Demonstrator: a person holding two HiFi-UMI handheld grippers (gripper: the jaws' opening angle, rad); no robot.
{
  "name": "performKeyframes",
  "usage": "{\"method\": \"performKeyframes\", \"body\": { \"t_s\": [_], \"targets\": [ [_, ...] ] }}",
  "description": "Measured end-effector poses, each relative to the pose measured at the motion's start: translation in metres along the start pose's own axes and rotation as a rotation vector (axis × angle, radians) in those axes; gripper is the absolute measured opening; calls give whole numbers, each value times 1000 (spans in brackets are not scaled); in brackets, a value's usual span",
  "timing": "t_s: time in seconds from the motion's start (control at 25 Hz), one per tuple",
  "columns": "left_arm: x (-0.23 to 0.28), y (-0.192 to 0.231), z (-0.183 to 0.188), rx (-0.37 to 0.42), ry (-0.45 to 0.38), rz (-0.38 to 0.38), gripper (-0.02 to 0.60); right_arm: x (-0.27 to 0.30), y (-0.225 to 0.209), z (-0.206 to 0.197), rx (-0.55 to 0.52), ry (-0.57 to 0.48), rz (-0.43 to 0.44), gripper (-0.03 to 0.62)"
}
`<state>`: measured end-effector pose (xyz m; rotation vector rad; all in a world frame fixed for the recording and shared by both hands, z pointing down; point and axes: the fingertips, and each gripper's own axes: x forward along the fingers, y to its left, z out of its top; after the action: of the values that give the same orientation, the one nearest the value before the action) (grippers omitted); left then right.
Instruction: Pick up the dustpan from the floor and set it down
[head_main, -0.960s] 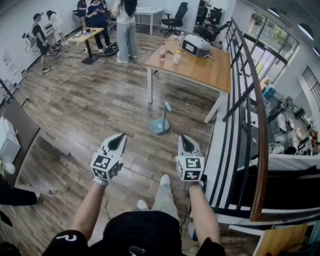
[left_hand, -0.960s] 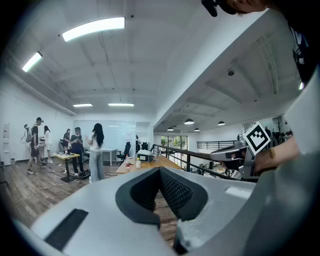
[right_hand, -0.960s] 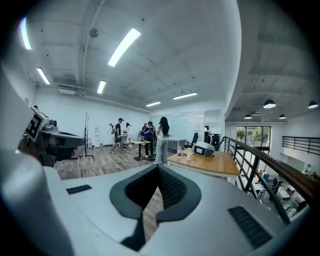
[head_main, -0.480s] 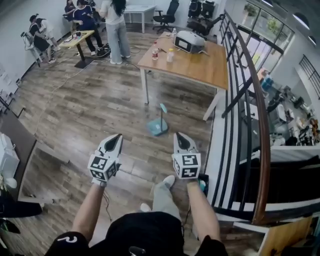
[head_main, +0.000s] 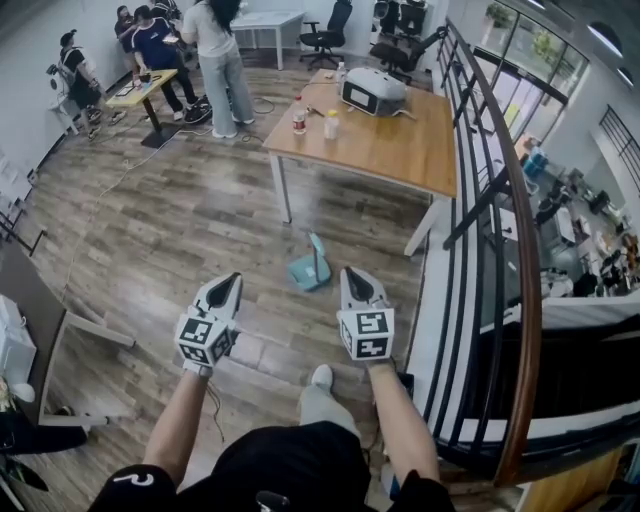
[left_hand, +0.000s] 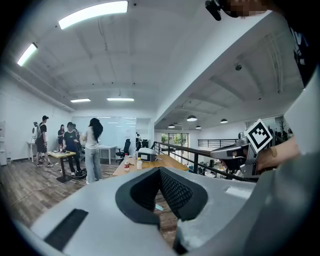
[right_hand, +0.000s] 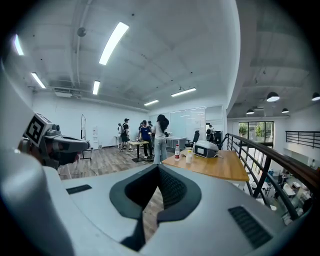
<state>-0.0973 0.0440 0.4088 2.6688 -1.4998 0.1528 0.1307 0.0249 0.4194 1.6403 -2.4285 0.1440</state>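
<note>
The person had stepped forward since a second before, so the teal plastic dustpan (head_main: 306, 272) now lay closer in front of the two grippers, and the desk beyond it had drawn nearer too. The dustpan sat on the brown wood-plank floor (head_main: 170, 220) with its thin handle standing upright, just short of the desk's near edge and touched by nothing. From the head view it showed between the two gripper tips, a little nearer the right one, but still apart from both.

The left gripper (head_main: 230, 283), white with a black-and-white marker cube, was held out roughly level with its jaws closed together and nothing between them. The right gripper (head_main: 350, 274) was held the same way, its jaws also pressed closed and empty.

Beyond the dustpan stood the light wooden desk (head_main: 400, 150) on white legs, carrying a grey box-shaped machine (head_main: 372, 90), a bottle with a red label (head_main: 299, 119) and a smaller pale bottle (head_main: 330, 123). A dark metal railing with a wooden handrail (head_main: 505, 200) ran along the right side. At the far end of the room several people (head_main: 215, 60) stood around a small table.
</note>
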Motion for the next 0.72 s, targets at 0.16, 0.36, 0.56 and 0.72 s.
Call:
{"method": "performKeyframes", "body": {
  "t_s": [0.16, 0.36, 0.56, 0.72],
  "targets": [
    [45, 9, 9, 9, 10, 12, -3, 34, -29, 12, -12, 9, 23, -6],
    [93, 16, 21, 22, 11, 32, -3, 67, -73, 20, 1, 9, 23, -6],
    [122, 15, 23, 22, 10, 49, -3, 89, -97, 20, 6, 12, 34, -5],
    [133, 17, 21, 25, 11, 60, -3, 103, -101, 20, 5, 3, 51, -5]
  ]
}}
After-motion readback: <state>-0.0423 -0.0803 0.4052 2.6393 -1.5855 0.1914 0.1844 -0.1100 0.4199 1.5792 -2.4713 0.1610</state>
